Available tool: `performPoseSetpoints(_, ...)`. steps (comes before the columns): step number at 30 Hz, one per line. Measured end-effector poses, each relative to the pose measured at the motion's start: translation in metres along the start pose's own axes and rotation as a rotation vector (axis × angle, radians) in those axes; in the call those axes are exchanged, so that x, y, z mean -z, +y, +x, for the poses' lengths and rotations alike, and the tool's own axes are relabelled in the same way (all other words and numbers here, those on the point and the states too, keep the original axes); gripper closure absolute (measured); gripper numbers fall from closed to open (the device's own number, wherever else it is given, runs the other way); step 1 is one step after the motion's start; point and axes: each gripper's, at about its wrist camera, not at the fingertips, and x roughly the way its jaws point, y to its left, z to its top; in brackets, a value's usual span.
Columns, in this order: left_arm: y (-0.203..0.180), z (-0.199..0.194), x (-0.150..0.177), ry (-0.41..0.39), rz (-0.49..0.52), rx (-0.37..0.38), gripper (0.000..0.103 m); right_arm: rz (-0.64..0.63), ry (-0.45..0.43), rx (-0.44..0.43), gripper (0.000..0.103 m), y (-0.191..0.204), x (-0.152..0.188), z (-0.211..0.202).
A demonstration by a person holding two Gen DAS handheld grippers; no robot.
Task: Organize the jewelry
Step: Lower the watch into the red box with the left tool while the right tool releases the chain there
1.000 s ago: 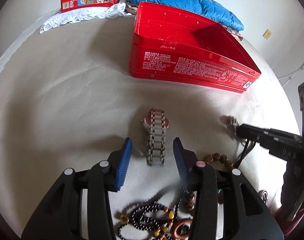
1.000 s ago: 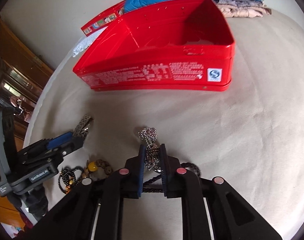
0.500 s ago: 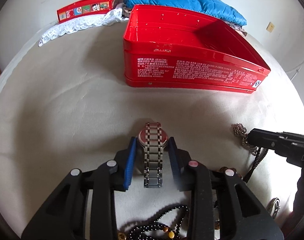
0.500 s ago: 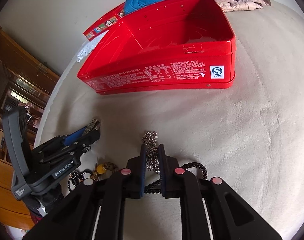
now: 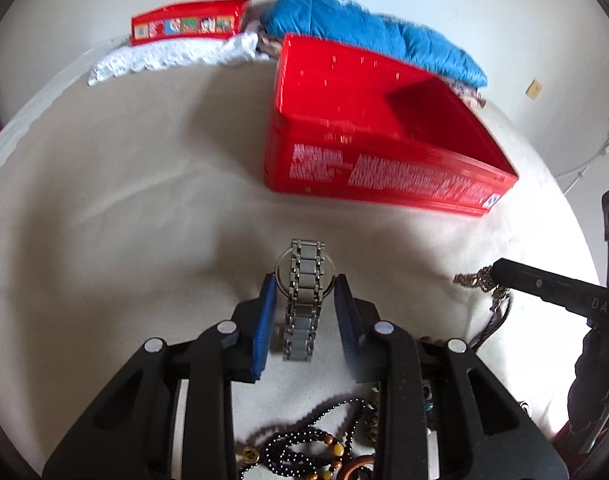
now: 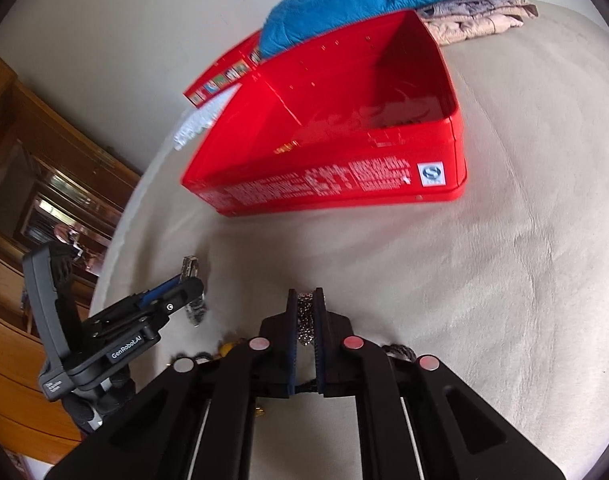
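Observation:
My left gripper (image 5: 304, 284) is shut on a silver metal-link watch (image 5: 304, 280); the watch case sits between the blue pads and the strap hangs down, lifted off the beige cloth. My right gripper (image 6: 305, 300) is shut on a silver chain necklace (image 6: 305, 316), also seen at the right of the left wrist view (image 5: 476, 280). The open red tin box (image 5: 384, 152) stands ahead of both grippers; in the right wrist view (image 6: 344, 184) some small items lie inside it. The left gripper shows in the right wrist view (image 6: 184, 284).
Black bead necklaces with amber beads (image 5: 304, 452) and a brown ring lie under the left gripper. A dark cord (image 5: 492, 320) lies to the right. The red lid (image 5: 188, 26), white lace (image 5: 172, 56) and blue folded quilt (image 5: 376, 36) are at the back. Wooden furniture (image 6: 32, 184) stands left.
My left gripper closed on the watch and lifted it. My right gripper rose with the chain necklace. Both moved nearer the red box.

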Motion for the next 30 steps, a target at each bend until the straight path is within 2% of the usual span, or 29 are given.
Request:
performPoseSetpoints(9,-0.002,-0.025,-0.006,-0.048,-0.012,0.040,0.076,-0.012,-0.055,0.005,0.097,0.009,-0.007,-0.024)
performPoseSetpoints(19,-0.012,-0.052,-0.021,-0.107,0.007,0.042,0.076,-0.033,-0.075,0.019,0.098,0.018,-0.024,-0.039)
performPoseSetpoints(24,-0.024,-0.060,-0.040,-0.137,0.023,0.054,0.076,-0.051,-0.104,0.014,0.098,0.028,-0.040,-0.053)
performPoseSetpoints(30,-0.038,-0.064,-0.073,-0.176,0.032,0.074,0.076,-0.064,-0.162,-0.015,0.098,0.039,-0.077,-0.072)
